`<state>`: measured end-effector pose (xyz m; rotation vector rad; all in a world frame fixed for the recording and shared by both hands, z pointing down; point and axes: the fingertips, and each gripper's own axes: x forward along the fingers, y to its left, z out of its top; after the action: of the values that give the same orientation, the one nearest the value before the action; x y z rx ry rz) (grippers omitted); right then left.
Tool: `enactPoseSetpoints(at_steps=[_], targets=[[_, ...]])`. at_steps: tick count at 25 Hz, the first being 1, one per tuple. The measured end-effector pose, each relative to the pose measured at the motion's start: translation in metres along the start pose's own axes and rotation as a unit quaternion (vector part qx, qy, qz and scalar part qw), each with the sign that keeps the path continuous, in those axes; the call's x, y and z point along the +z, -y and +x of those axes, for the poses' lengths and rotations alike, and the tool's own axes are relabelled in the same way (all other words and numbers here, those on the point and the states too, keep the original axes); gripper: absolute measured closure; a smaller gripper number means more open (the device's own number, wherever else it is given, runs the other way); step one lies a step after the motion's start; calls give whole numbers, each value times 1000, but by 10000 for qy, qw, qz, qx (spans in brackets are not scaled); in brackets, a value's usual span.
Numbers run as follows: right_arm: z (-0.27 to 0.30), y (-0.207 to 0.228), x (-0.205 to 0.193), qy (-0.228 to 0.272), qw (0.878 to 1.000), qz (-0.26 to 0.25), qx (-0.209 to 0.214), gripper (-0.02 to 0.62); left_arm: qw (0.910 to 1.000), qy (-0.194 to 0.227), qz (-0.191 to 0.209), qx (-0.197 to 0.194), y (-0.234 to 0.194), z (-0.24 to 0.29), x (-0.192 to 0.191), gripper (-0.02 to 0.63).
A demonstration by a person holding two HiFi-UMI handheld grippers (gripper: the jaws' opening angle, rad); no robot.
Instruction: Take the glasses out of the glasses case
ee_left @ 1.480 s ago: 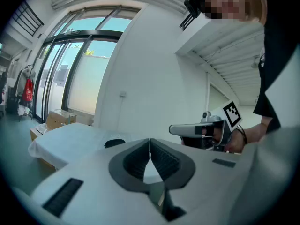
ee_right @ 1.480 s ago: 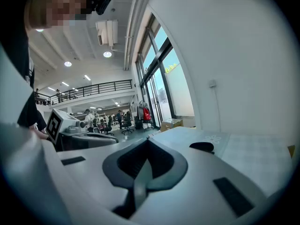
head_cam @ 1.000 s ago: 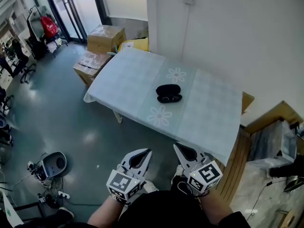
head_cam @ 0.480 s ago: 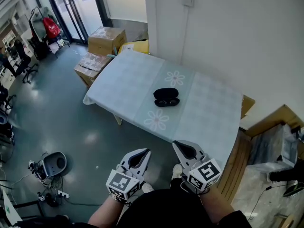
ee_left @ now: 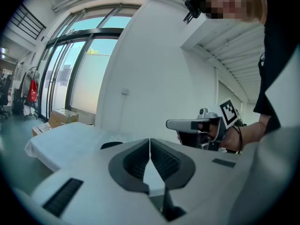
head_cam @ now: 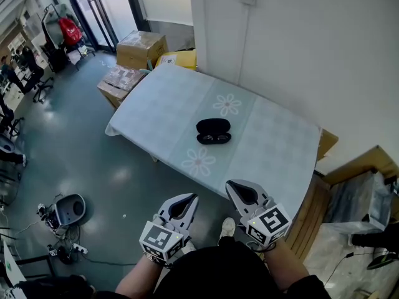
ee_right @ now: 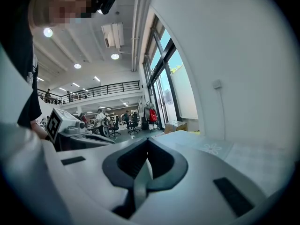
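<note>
Black, oval and hinged open, the glasses case point(head_cam: 214, 131) lies near the middle of the surface point(head_cam: 156, 101), between two flower prints in the pale cloth. Its lid half sits toward 12 o'clock. The near half shows two lighter patches, too small to identify with certainty. The case sits well apart from both tongs, at roughly 12 o'clock from them.

The left tongs point(head_cam: 189, 199) are held low at 6 o'clock of the head view, short of the surface's near edge. Their own view shows the jaws pressed together with nothing between them. The right tongs point(head_cam: 233, 187) are beside them, at their 3 o'clock and close to that near edge. These jaws are likewise closed tip to tip and empty. Neither pair touches the case.

Cardboard boxes point(head_cam: 140, 47) stand on the floor at 10 o'clock of the surface. A white wall point(head_cam: 299, 48) runs along its 1 o'clock side.
</note>
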<state>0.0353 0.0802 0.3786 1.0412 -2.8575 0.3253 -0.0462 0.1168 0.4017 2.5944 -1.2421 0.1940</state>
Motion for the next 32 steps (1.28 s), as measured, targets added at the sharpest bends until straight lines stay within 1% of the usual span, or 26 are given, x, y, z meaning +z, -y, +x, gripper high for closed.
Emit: enactPoseSetpoints(at_steps=[10,20,25,32], targets=[[10,52,-10,-250,9989,-66,398,572,9994,-15,-41,355,0,46,3,575],[20,83,-16,-472,9950,-268,835,572,9973,-80,-110,724,4,76,2,575],[20,95,-21,-575,9937,-317,913,572,9969,-158,-127,756,10,90,-1,575],[22,109,-24,-568,9942,-266,872,572,9970,-266,-42,728,13,101,1,575]])
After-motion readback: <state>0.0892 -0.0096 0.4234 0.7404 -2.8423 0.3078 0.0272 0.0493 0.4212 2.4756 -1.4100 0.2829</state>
